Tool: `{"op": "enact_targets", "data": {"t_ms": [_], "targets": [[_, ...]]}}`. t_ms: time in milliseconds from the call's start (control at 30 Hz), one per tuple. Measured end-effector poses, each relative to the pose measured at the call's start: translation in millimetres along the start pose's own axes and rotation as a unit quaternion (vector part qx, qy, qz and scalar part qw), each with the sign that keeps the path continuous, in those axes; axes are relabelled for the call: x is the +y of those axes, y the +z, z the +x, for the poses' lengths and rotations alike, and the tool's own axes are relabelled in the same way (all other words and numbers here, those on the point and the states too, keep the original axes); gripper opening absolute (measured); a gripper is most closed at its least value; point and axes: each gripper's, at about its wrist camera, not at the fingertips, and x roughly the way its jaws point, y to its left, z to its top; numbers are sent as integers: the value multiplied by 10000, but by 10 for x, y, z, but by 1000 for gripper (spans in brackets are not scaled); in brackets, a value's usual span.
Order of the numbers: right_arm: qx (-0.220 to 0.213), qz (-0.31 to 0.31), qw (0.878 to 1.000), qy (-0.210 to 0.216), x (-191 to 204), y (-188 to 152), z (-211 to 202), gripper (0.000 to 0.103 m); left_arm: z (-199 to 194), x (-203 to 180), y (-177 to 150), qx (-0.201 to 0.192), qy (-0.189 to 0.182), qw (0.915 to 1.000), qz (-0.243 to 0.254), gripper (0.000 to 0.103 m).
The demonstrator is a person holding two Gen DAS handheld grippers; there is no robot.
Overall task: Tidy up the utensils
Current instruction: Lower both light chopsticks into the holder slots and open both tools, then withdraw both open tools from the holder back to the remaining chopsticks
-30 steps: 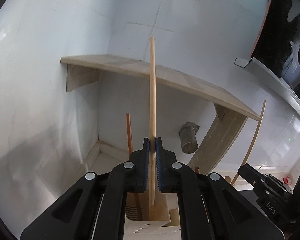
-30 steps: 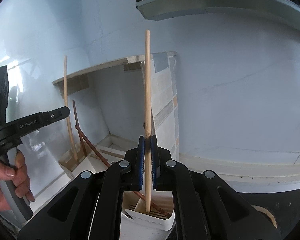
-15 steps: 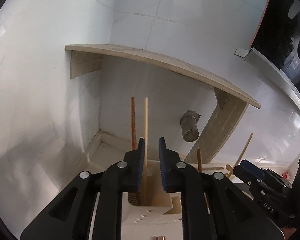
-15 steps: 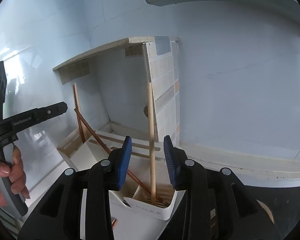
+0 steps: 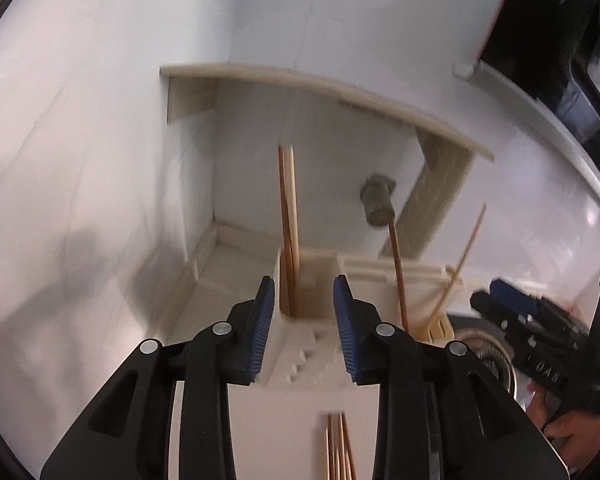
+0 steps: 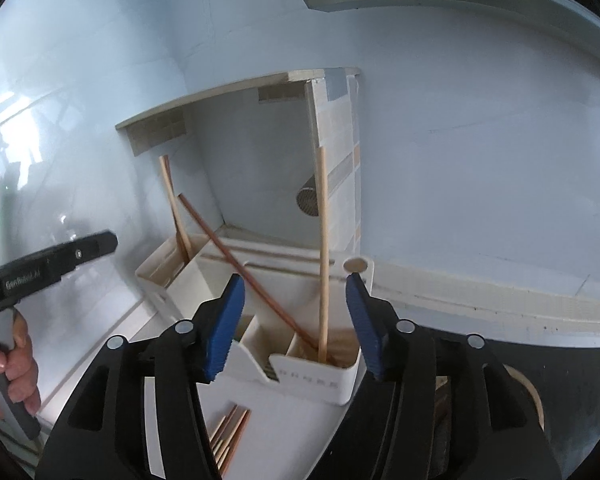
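Note:
A white utensil holder (image 5: 300, 364) (image 6: 312, 376) stands in front of both grippers. My left gripper (image 5: 303, 280) has its jaws opening, and its pads touch nothing. Beyond them a light chopstick (image 5: 293, 216) and a brown chopstick (image 5: 283, 216) stand upright in the holder's left compartment. My right gripper (image 6: 294, 280) (image 5: 512, 308) is opening wider and is also empty. A light chopstick (image 6: 322, 260) stands free in the right compartment, and a brown chopstick (image 6: 252, 268) leans across it. Loose chopsticks (image 6: 228, 436) (image 5: 338, 448) lie on the tray below.
A beige shelf (image 5: 340, 84) juts from the white tiled wall above the holder. A grey metal strainer (image 5: 378, 204) hangs under it. A person's hand (image 6: 8, 368) holds the left gripper's handle (image 6: 60, 260). A dark counter (image 6: 580, 380) lies to the right.
Both grippers let go of their light chopsticks, which dropped into the holder's compartments. Both pairs of jaws spread apart and drew back from the sticks.

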Motion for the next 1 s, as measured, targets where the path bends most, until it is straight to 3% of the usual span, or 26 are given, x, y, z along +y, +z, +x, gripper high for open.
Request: {"op": "enact_targets", "data": {"t_ms": [167,700,1000], "targets": [[113,-26,9999,-7,47,-125,-82,60,-53,1,-207,291,-42,9995,62,39],[581,50,9982,-146,146,-490,-249,71,-97,-140,-656,936,-108,9949,363,52],[863,64,9960,-207,207,-669,-346,74,-160,-139,-942,1222,-88,9917,381,54]]}}
